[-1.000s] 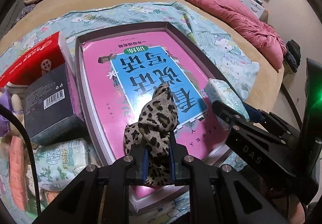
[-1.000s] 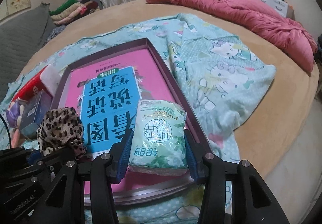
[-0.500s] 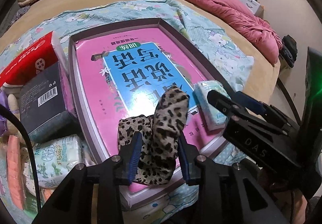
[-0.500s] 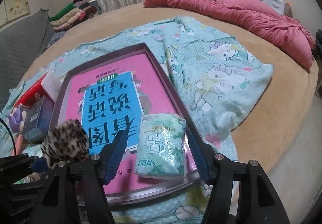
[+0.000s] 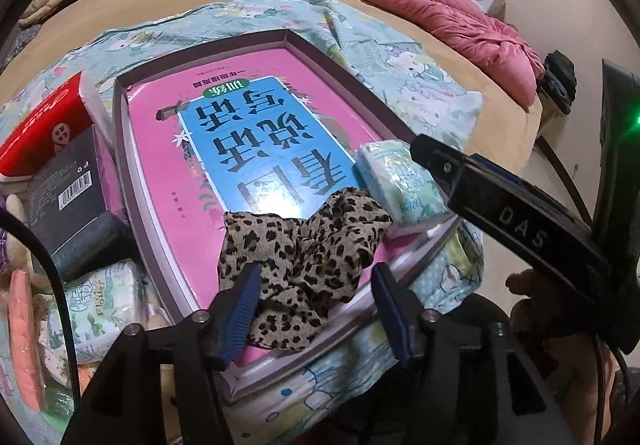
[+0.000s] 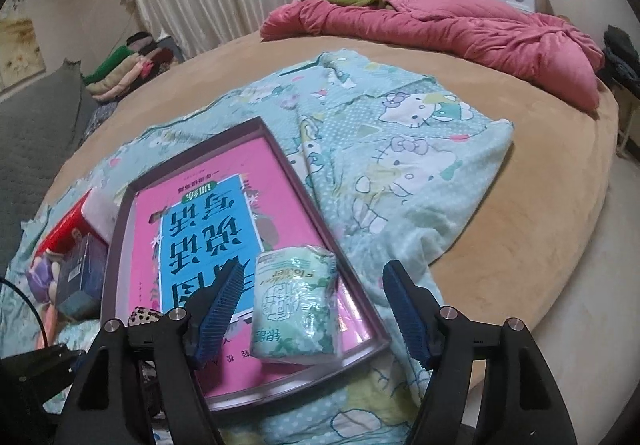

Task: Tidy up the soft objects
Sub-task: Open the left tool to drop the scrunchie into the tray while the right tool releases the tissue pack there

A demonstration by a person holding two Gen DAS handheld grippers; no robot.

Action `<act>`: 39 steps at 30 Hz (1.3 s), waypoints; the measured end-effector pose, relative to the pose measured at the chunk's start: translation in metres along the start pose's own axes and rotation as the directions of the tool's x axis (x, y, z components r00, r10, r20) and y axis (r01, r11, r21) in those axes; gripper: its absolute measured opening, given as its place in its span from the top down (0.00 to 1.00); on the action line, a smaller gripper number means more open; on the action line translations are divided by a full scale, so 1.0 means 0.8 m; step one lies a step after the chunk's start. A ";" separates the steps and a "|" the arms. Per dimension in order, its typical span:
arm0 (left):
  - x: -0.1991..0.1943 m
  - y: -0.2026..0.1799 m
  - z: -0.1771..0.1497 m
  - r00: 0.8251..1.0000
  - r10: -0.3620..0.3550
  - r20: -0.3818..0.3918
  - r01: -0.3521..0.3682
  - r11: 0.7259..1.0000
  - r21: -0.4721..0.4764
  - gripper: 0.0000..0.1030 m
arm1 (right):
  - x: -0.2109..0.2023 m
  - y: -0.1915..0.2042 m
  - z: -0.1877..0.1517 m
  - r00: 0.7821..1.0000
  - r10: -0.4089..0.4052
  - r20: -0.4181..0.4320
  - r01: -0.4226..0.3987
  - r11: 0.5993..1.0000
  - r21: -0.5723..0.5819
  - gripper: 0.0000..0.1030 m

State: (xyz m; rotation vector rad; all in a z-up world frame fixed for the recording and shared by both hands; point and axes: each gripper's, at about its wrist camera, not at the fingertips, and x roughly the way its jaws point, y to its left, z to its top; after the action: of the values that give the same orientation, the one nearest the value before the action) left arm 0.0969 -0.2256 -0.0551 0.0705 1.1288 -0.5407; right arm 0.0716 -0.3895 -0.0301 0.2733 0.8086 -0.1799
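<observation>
Leopard-print cloth [image 5: 304,257] looks limp and light; we'd pinch its bunched middle. Left gripper [image 5: 312,309] and right gripper [image 6: 316,309] have just been opening, nothing gripped; tissue pack [image 6: 296,309] squashy.

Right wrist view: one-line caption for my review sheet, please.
Open right gripper straddles green tissue pack lying in the purple tray.

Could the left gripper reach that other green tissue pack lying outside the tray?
Probably yes: the left gripper is open, the leopard cloth released, and the tissue pack lies uncovered left of the tray.
</observation>
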 end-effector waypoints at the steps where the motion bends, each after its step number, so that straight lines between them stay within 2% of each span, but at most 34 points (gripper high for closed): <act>1: -0.001 -0.001 -0.001 1.000 -0.003 0.001 0.003 1.000 0.004 0.39 | -0.001 0.000 0.000 1.000 -0.002 0.003 0.002 1.000 0.001 0.28; 18: -0.039 0.003 -0.008 0.998 0.009 0.056 -0.010 1.000 0.018 0.31 | -0.017 0.002 0.002 0.998 -0.017 0.058 0.018 1.000 -0.009 0.25; 24: -0.073 0.014 -0.012 0.990 0.080 0.117 -0.081 0.997 -0.002 0.25 | -0.034 0.009 0.006 0.995 -0.020 0.098 0.022 1.000 -0.017 0.24; 29: -0.099 0.031 -0.014 0.982 0.126 0.143 -0.121 0.992 -0.042 0.25 | -0.056 0.019 0.009 0.992 0.001 0.130 0.002 1.000 -0.018 0.23; 39: -0.140 0.070 -0.026 0.970 0.171 0.175 -0.152 0.982 -0.114 0.25 | -0.093 0.072 0.011 0.984 0.075 0.161 -0.059 0.993 -0.101 0.22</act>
State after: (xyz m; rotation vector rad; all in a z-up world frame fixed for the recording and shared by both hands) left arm 0.0691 -0.1285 0.0217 0.0249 0.9576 -0.3375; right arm 0.0420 -0.3336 0.0403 0.1917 0.6407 -0.0984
